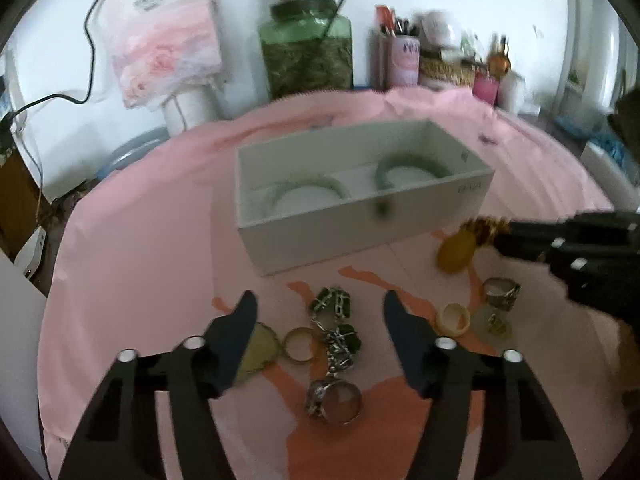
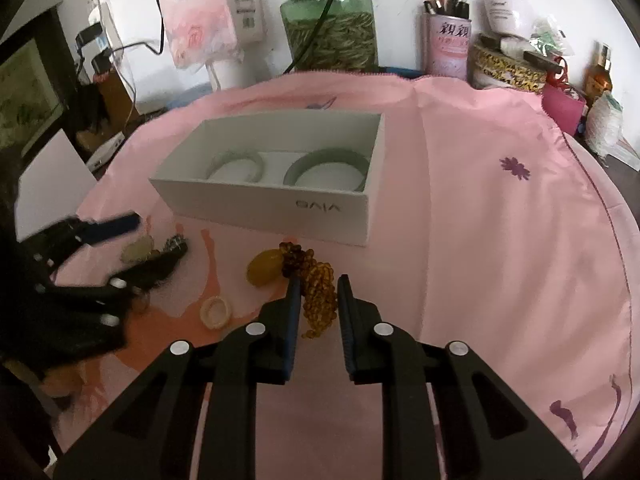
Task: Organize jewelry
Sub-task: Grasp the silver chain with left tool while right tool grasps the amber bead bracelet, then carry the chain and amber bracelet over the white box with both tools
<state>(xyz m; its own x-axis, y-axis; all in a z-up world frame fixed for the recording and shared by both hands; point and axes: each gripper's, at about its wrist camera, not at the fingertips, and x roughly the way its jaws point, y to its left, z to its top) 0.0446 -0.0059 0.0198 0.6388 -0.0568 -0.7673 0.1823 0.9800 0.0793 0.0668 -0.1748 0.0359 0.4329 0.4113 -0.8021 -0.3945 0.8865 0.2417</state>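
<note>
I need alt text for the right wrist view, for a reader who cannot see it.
The right tool is closed on an amber bead strand lying on a pink cloth, in front of an open white box holding two pale green bangles. The left tool reaches over more jewelry at the left.

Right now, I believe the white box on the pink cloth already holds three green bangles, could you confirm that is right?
Not quite: the white box on the pink cloth holds two green bangles, not three. The right wrist view shows one bangle on the left and the other bangle on the right, with nothing else inside.
</note>
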